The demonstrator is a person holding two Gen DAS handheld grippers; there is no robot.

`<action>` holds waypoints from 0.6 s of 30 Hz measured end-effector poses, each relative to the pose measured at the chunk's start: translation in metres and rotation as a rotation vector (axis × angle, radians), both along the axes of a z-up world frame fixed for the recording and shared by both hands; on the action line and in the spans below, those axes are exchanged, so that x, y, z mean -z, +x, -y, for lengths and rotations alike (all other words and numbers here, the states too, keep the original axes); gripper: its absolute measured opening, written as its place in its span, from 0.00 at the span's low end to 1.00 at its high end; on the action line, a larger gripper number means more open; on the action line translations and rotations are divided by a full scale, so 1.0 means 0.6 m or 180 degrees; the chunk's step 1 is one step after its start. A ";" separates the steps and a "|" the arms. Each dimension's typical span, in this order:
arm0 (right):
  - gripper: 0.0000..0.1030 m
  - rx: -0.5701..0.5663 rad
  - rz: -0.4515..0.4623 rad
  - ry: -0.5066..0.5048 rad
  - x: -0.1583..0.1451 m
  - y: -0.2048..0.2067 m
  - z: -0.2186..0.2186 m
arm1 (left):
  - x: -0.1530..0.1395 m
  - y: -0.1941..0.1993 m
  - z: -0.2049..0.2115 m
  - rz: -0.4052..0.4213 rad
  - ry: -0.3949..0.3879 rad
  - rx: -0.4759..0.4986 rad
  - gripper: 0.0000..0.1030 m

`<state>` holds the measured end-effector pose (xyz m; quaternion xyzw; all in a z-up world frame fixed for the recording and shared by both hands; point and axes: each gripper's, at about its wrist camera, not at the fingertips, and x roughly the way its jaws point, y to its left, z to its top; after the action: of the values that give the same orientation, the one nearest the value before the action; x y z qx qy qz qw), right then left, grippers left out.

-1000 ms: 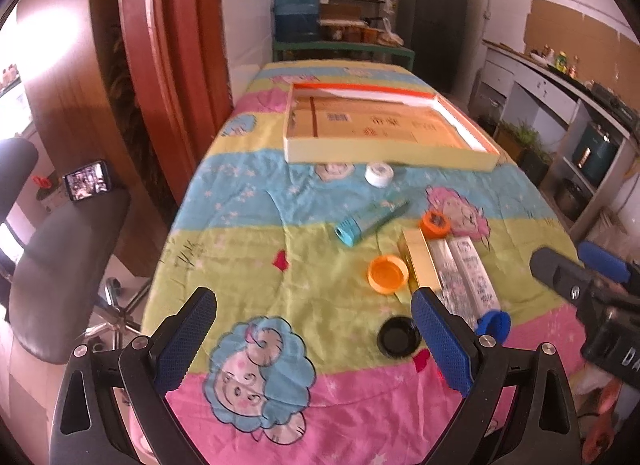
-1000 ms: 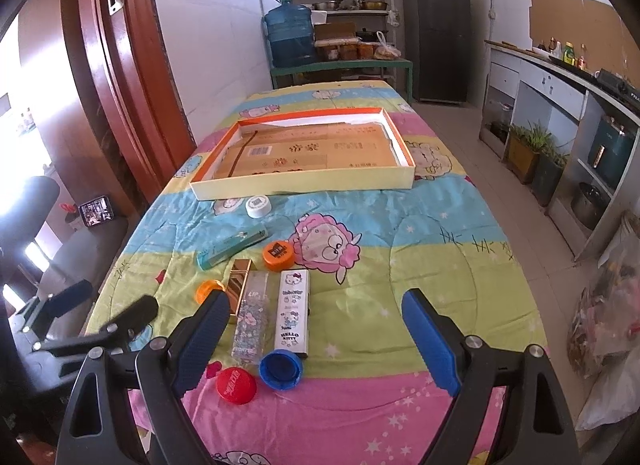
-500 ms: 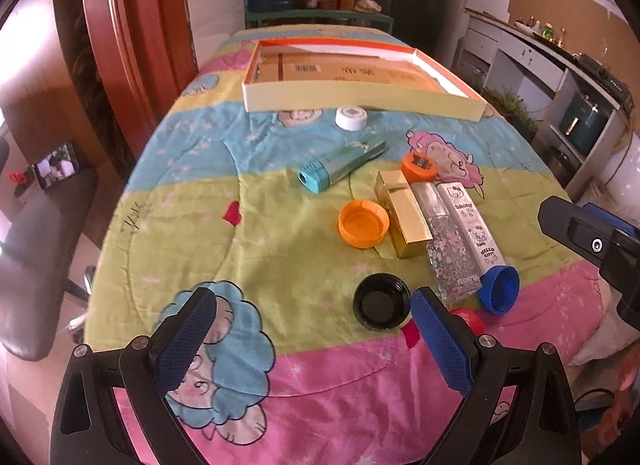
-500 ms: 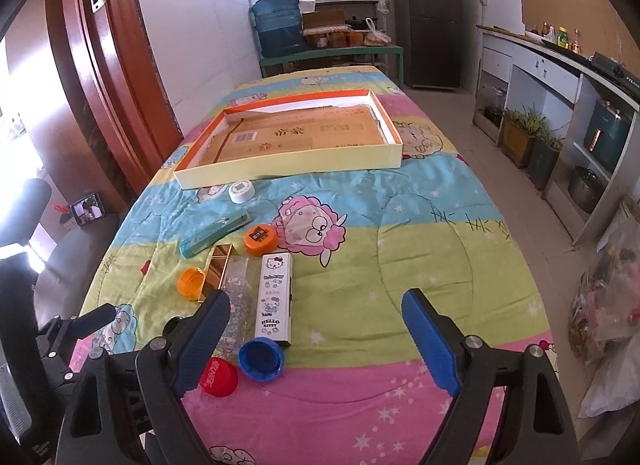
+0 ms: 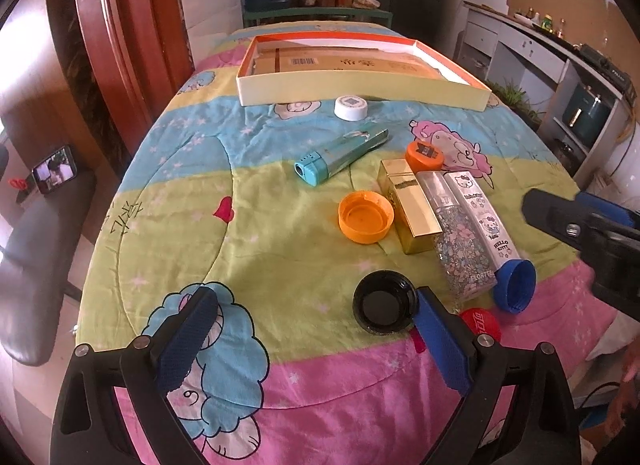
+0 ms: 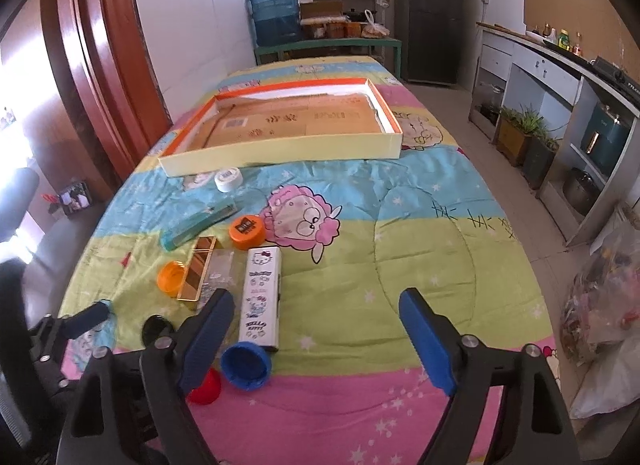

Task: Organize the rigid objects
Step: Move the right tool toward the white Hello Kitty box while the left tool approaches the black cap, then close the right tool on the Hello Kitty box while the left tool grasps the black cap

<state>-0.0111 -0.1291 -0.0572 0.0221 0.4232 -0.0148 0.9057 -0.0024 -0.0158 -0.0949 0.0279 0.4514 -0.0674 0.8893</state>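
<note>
the left gripper (image 5: 314, 339) hangs wide and empty over the quilted tabletop (image 5: 248, 249), the black cap (image 5: 385, 307) just beside its right finger. past it lie the orange cap (image 5: 365, 217), gold box (image 5: 408, 205), glitter bottle (image 5: 460, 249), hello kitty box (image 6: 262, 297) and blue cap (image 6: 245, 365), perhaps touching. the right gripper (image 6: 314, 339), empty, is closing.

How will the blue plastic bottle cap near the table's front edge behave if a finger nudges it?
The blue plastic bottle cap is small and hollow, so probably light and easily scooted. It lies tilted against the white Hello Kitty box, so it may tip or roll. Likely rigid.
</note>
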 end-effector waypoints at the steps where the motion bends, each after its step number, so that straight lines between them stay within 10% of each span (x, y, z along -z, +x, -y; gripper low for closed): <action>1: 0.74 -0.0014 -0.0031 -0.0012 0.004 0.005 -0.002 | 0.000 0.000 0.000 0.0006 0.0000 0.0000 0.93; 18: 0.60 -0.0391 -0.0282 -0.0228 0.041 0.039 -0.048 | -0.007 -0.003 -0.003 0.0142 -0.0019 0.0070 0.63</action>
<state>0.0121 -0.1003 -0.0815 -0.0370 0.4626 0.0248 0.8854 -0.0043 -0.0139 -0.0908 0.0317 0.4310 -0.0779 0.8984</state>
